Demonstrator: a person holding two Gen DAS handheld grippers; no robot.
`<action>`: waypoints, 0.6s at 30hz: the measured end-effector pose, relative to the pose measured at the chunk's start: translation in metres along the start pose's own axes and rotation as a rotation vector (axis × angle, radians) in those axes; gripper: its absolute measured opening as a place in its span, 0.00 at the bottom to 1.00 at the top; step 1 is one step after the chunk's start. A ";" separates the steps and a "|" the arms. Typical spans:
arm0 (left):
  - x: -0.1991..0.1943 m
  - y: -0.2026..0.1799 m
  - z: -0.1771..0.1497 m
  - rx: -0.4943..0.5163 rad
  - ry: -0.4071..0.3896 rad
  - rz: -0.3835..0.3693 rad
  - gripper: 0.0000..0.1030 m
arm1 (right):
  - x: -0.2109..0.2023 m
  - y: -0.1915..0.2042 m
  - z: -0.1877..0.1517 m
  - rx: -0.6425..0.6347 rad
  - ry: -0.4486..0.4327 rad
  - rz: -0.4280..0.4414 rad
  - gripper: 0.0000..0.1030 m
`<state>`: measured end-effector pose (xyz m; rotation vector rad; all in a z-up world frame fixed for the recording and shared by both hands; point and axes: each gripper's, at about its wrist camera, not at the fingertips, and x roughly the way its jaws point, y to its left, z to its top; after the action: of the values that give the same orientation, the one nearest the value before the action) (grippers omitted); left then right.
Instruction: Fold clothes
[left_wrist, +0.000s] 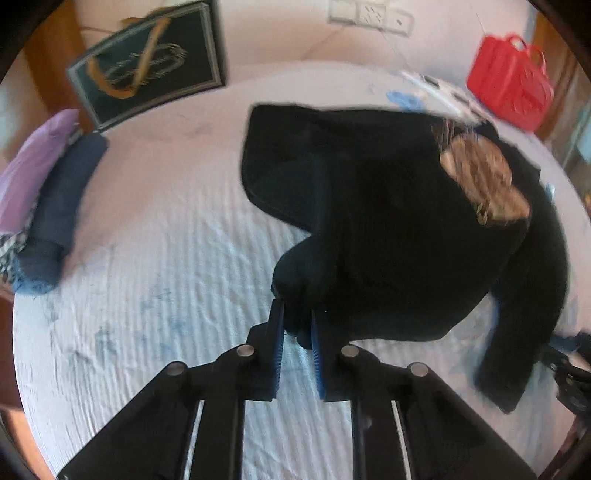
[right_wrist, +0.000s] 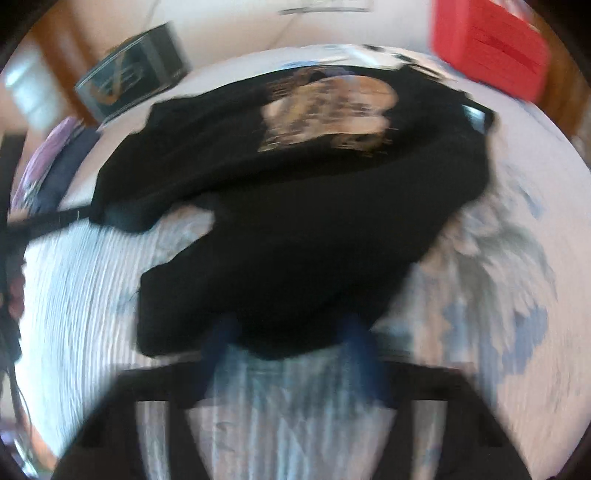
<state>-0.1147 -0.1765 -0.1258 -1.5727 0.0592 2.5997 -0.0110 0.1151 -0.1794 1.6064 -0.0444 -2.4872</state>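
Left wrist: one black garment (left_wrist: 388, 221), two folded clothes (left_wrist: 55, 192)

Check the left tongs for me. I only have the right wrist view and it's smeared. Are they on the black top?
Observer: Yes, the left tongs are shut on a bunched edge of the top, on its near side.
Operator: What's the red block at top right?
Observer: It's a red bag. The left view shows its handles.
Operator: And the pile at far left?
Observer: A navy piece lies beside a purple one at the left edge of the bed.
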 end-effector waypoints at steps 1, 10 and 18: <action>-0.010 0.001 0.000 -0.006 -0.016 -0.008 0.13 | -0.003 0.001 0.003 -0.019 0.000 -0.014 0.15; -0.070 -0.011 -0.016 -0.024 -0.038 -0.091 0.13 | -0.137 -0.097 0.017 -0.044 -0.086 -0.319 0.11; -0.029 -0.030 -0.035 -0.046 0.080 -0.086 0.13 | -0.130 -0.183 -0.027 0.222 0.030 -0.239 0.37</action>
<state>-0.0674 -0.1520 -0.1155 -1.6552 -0.0612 2.4908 0.0413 0.3191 -0.0957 1.8333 -0.1359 -2.7188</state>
